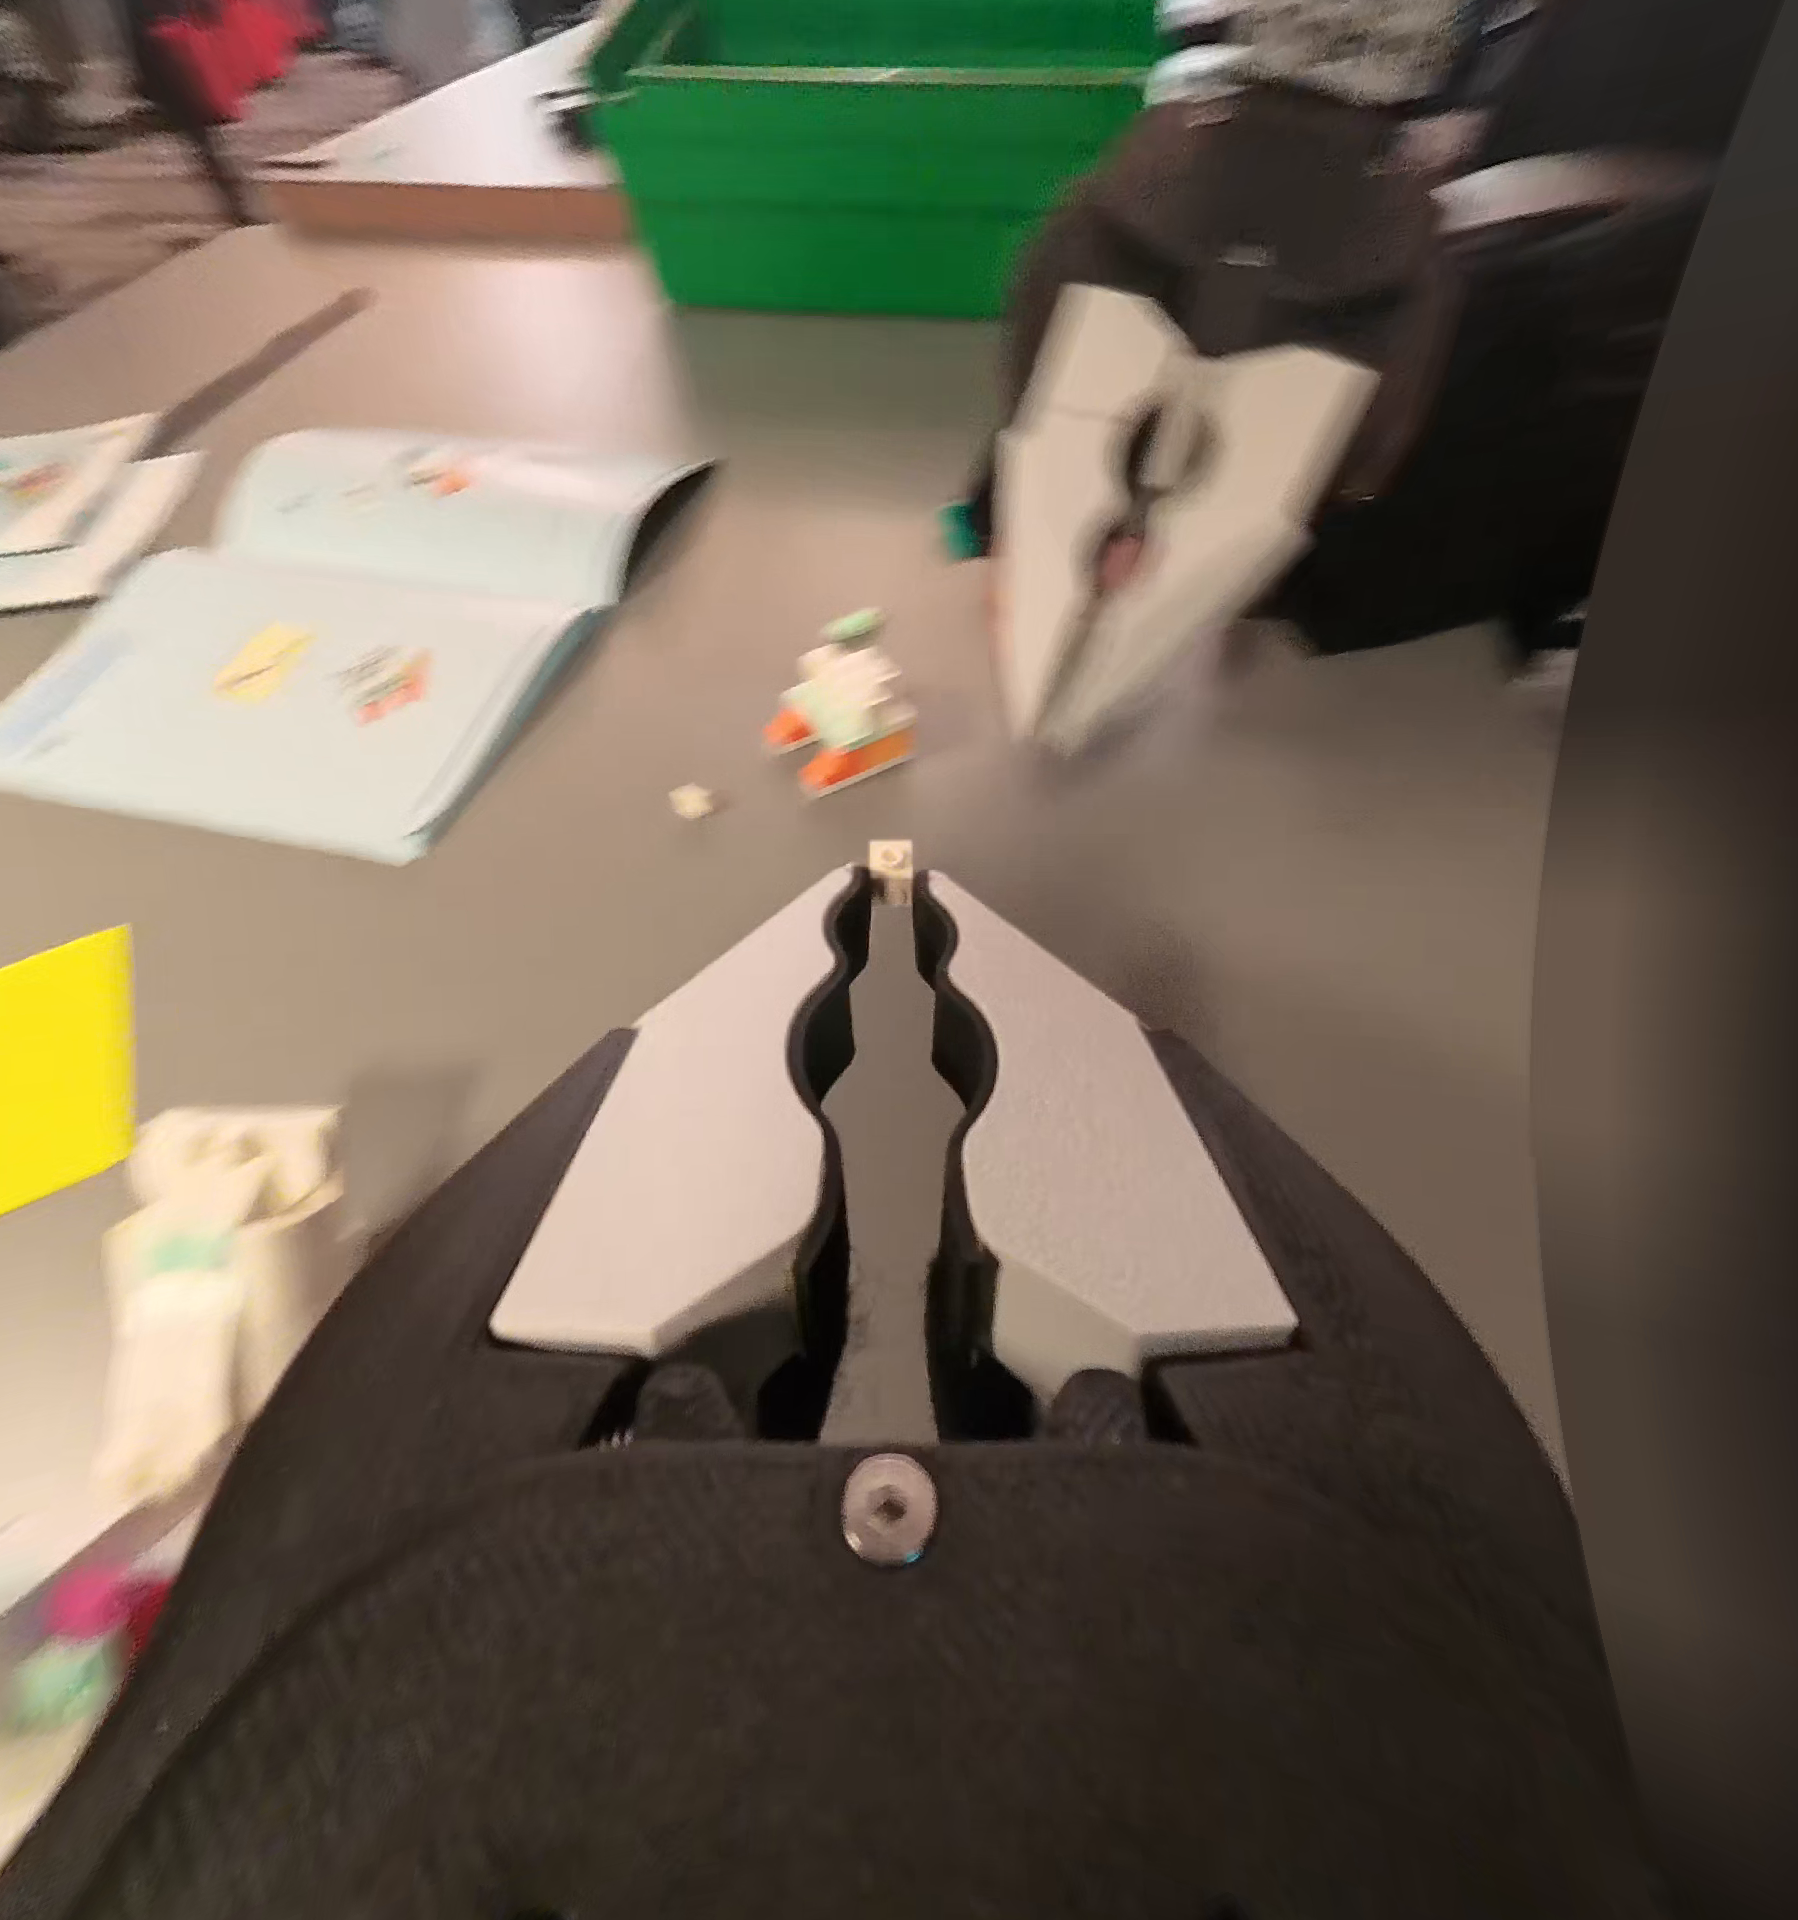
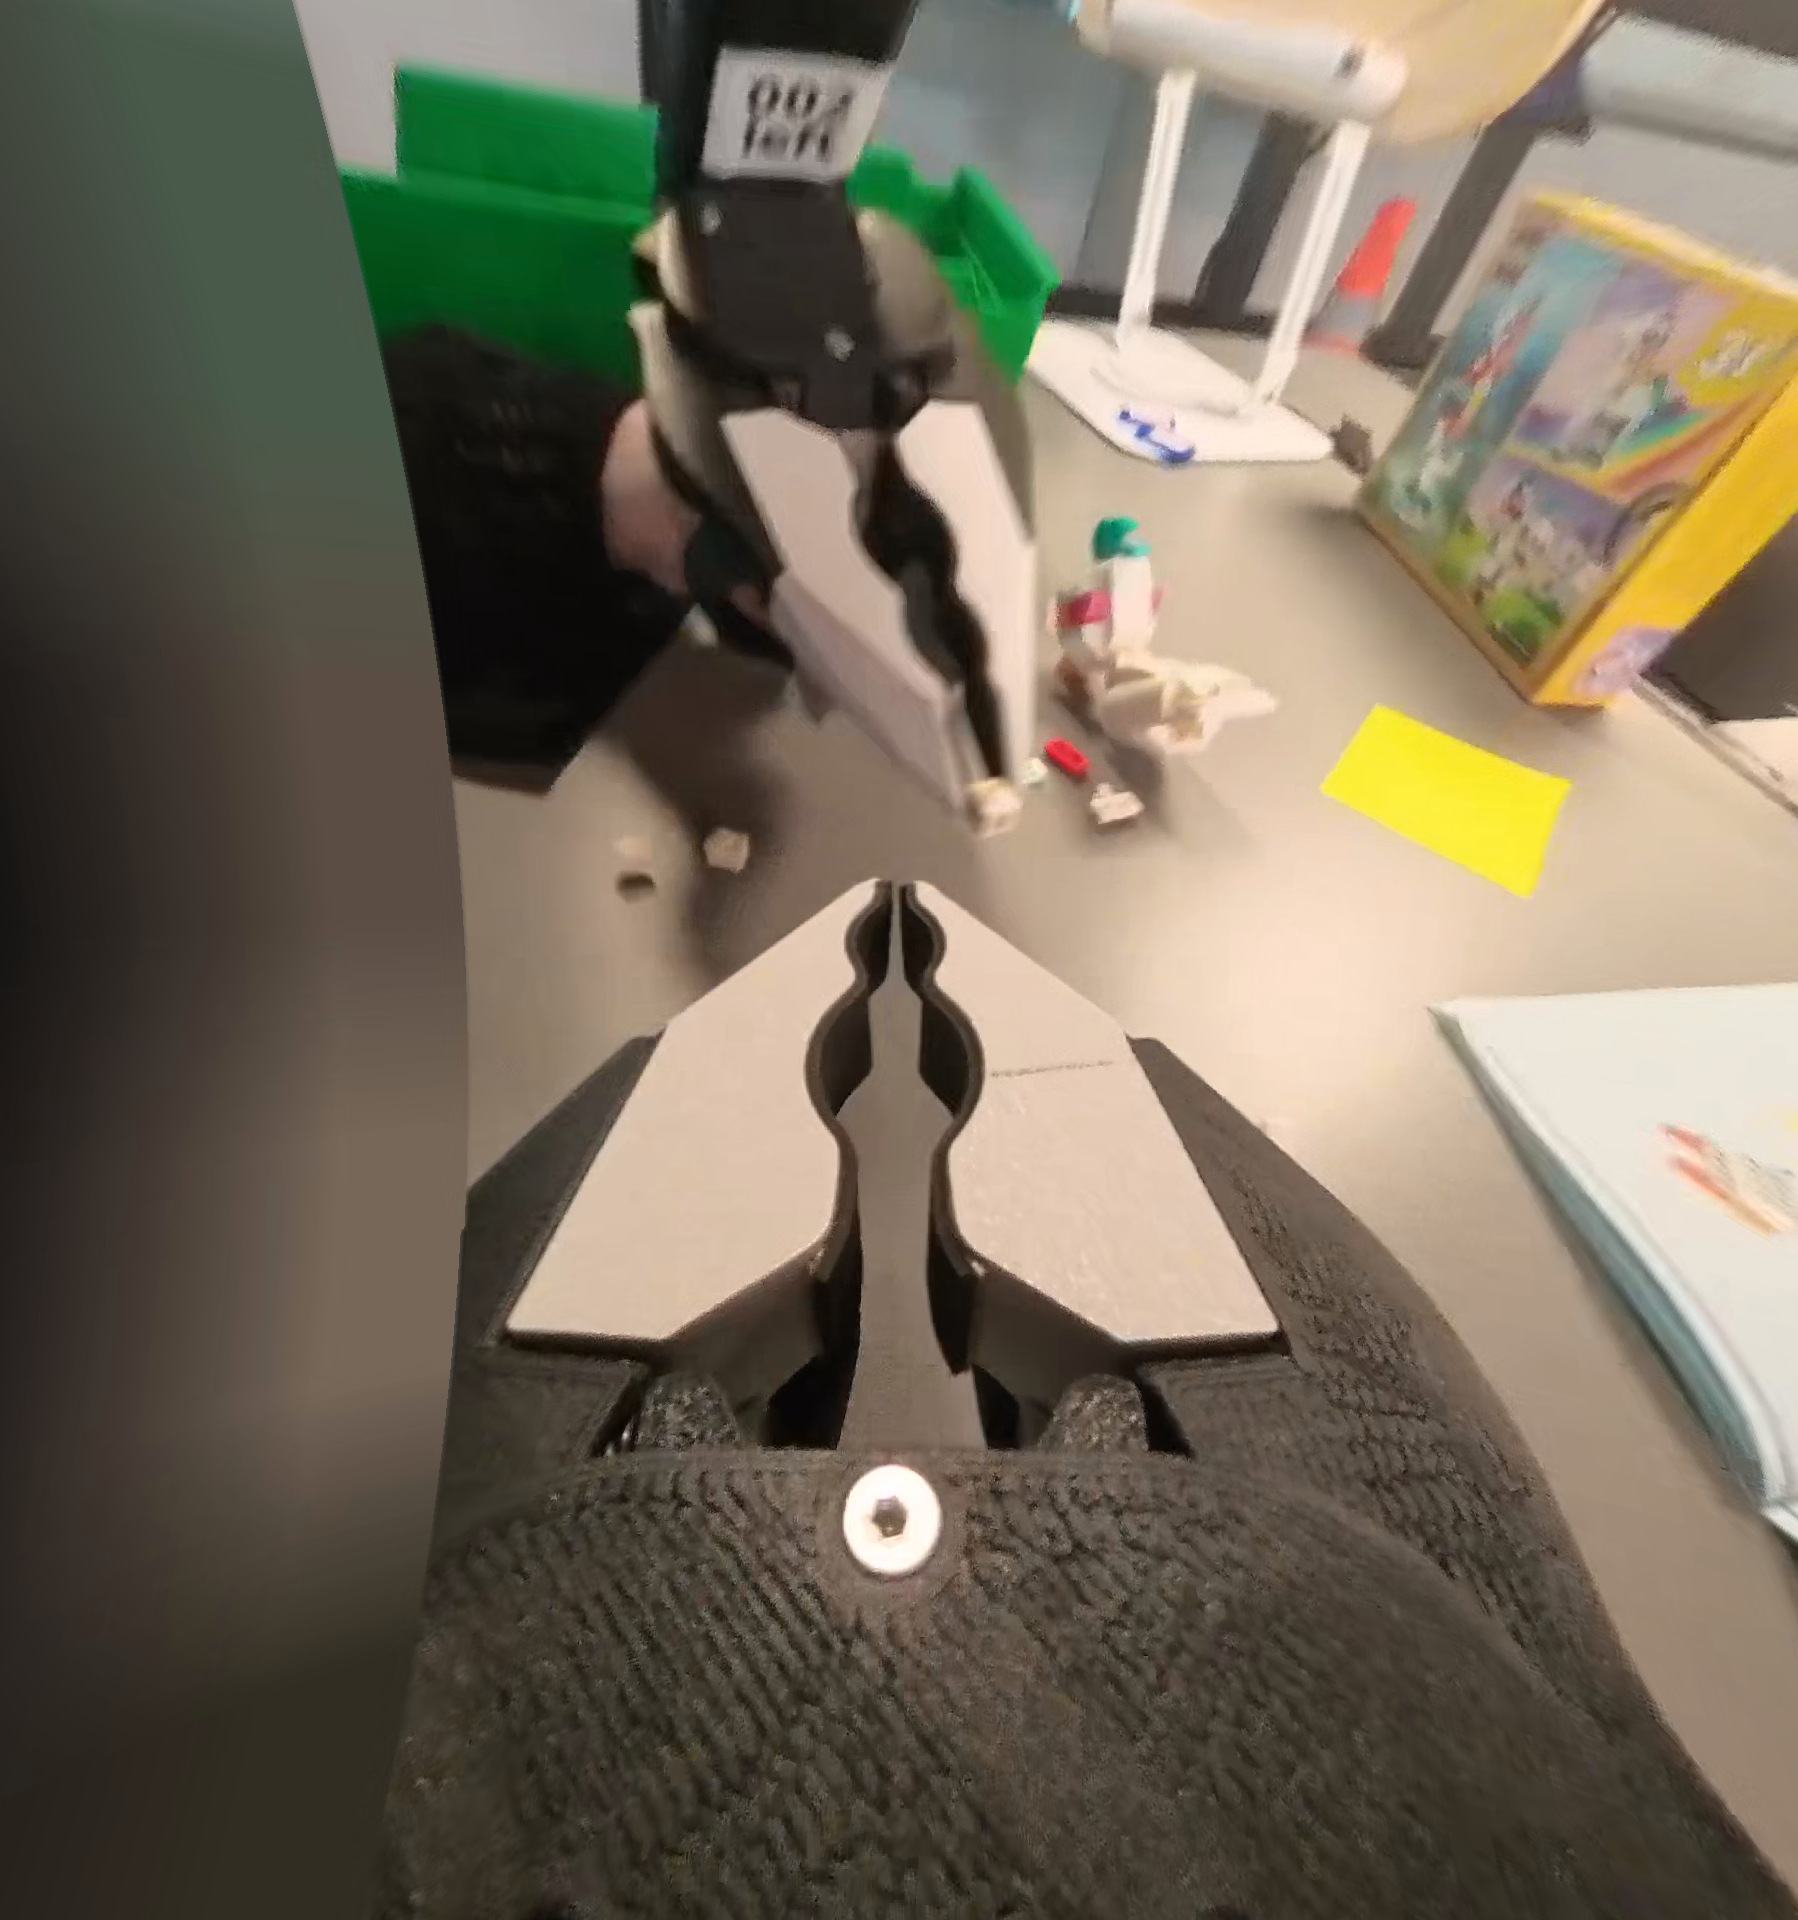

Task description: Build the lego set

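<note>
Left wrist view: at the far left edge lies a yellow sheet, with a blurred white build just beside it, too smeared to read its shape. Further in, the open instruction booklet lies flat on the grey table; its pages carry pictures I cannot make out. In the centre, my left gripper points forward and slightly down, its fingers nearly closed and pinching a small tan brick at the very tips. Beyond it sit a loose pale piece and a small orange-and-white model. A green bin stands at the back. To the right, my right gripper hangs tip-down over the table, blurred by motion.

Right wrist view: the left side is a dark smear I cannot identify. Two or three tan bits lie on the table near it. My left gripper comes down steeply from above, with a white tag on its black body and the tan brick at its tips. In the foreground my right gripper is squeezed closed at the tips, holding nothing. Right of the left gripper are a red piece, a white figure with a teal top, the yellow sheet, a colourful box, and the booklet, cut off by the frame.
</note>
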Motion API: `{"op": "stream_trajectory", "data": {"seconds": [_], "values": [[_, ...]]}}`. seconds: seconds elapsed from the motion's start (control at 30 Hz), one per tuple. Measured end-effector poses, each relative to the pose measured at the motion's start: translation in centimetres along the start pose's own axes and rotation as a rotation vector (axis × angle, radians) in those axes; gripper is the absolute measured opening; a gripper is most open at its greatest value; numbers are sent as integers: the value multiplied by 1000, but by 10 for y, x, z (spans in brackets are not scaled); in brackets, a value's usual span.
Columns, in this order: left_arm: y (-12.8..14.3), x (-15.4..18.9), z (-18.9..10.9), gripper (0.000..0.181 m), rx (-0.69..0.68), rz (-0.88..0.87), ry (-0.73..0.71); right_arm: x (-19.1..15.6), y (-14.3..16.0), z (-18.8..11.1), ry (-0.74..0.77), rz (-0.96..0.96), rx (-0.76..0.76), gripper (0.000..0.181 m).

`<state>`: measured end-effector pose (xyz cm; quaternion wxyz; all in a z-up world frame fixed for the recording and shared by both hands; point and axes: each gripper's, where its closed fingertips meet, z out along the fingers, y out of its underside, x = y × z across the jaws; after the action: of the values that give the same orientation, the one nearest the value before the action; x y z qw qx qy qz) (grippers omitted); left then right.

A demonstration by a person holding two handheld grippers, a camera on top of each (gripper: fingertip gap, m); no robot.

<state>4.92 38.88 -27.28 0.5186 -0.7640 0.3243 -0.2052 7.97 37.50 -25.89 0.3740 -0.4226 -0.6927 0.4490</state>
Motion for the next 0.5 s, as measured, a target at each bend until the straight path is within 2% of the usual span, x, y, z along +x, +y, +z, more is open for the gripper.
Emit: {"op": "stream_trajectory", "data": {"seconds": [0.2,0.33,0.5], "values": [[5,-28,-7,7,-4,15,-179,-56,14,27,-229,86,-148,15],[0,-33,-11,6,37,-10,-198,-98,10,42,-356,29,-184,19],[0,-31,-14,6,47,-20,-195,-131,14,54,-467,-10,-247,20]]}}
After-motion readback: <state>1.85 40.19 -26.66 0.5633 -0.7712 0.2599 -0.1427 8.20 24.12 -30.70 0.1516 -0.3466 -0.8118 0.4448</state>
